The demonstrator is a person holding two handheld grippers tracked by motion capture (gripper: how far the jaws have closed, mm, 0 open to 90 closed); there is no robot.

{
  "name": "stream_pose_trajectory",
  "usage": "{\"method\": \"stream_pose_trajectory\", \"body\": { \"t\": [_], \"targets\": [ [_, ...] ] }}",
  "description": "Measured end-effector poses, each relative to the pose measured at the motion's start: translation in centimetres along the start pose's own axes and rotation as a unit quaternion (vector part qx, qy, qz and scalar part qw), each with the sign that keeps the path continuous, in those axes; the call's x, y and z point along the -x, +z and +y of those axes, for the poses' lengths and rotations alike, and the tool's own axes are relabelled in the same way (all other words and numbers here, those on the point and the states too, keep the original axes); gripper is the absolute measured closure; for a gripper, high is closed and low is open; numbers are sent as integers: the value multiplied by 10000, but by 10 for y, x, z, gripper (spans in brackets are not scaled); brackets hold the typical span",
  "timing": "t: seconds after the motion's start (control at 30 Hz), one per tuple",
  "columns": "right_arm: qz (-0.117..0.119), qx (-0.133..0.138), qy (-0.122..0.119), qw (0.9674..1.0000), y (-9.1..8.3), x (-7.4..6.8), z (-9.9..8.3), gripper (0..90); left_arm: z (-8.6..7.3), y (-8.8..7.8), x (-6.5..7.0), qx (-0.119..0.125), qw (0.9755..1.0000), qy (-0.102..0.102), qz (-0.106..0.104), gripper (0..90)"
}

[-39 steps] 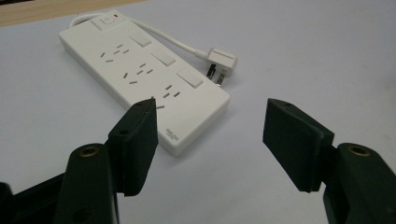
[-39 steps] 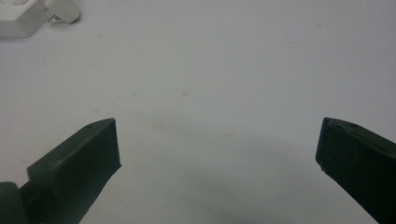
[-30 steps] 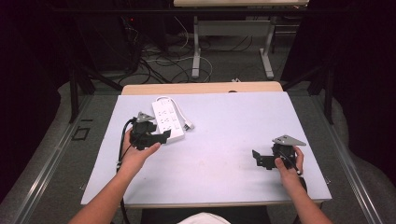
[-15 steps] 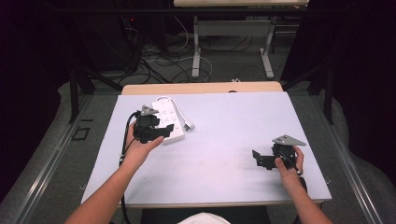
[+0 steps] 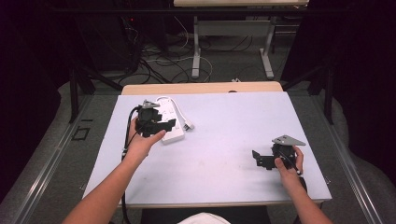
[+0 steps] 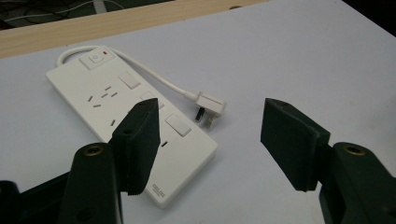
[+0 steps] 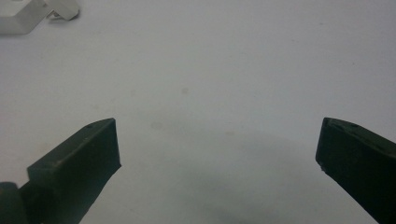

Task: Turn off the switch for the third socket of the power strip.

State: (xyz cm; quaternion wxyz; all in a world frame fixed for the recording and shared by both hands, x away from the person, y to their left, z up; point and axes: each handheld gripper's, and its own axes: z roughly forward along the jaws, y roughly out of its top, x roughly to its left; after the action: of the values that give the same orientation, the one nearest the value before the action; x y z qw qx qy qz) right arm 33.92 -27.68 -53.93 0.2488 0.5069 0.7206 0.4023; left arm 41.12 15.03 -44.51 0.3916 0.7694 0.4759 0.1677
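High view placed the flat white plastic power strip [image 5: 170, 122] on the far left part of the pale grey table [image 5: 224, 140], its short white cable looping to a white plug [image 5: 187, 125] lying just beside its right edge; the strip looked rigid, light and smooth-faced, so it would likely slide if nudged, and I judged the long sides near the middle the surest place to take hold, since the top is studded with sockets and switches; the left hand-held gripper [image 5: 161, 125] hovered over the strip's near end, its jaws spread wide and holding nothing, one jaw above the strip's body and the other over bare table beyond the plug [image 6: 208, 106], as the left gripper view showed; well apart, at the table's right, the right hand-held gripper [image 5: 258, 158] hung low over bare surface, jaws wide apart and empty.
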Motion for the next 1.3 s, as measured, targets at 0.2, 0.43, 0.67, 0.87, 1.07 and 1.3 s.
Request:
{"method": "stream_pose_trajectory", "body": {
  "t": [0.2, 0.43, 0.67, 0.87, 1.07, 1.3],
  "targets": [
    [13, 2, 14, 10000, 1, 1, 0, 0, 2, 7, 1, -8, 10000, -83, -4, 395],
    [29, -22, 19, 10000, 2, 1, -1, 0, 6, 13, 2, 14, 9999, -158, -49, 417],
    [54, -27, -7, 10000, 3, 2, -1, 0, 10, 22, 2, 34, 9997, -252, 1, 424],
    [148, -81, 6, 9999, 3, 2, -2, 0, 13, 28, 1, 18, 9994, -338, 39, 427],
    [199, -102, -31, 9997, 4, 1, -2, 0, 15, 32, -2, -4, 9992, -388, 101, 430],
    [203, -111, -31, 9997, 4, 1, -2, 0, 19, 36, -7, -17, 9985, -534, 153, 449]
  ]
}}
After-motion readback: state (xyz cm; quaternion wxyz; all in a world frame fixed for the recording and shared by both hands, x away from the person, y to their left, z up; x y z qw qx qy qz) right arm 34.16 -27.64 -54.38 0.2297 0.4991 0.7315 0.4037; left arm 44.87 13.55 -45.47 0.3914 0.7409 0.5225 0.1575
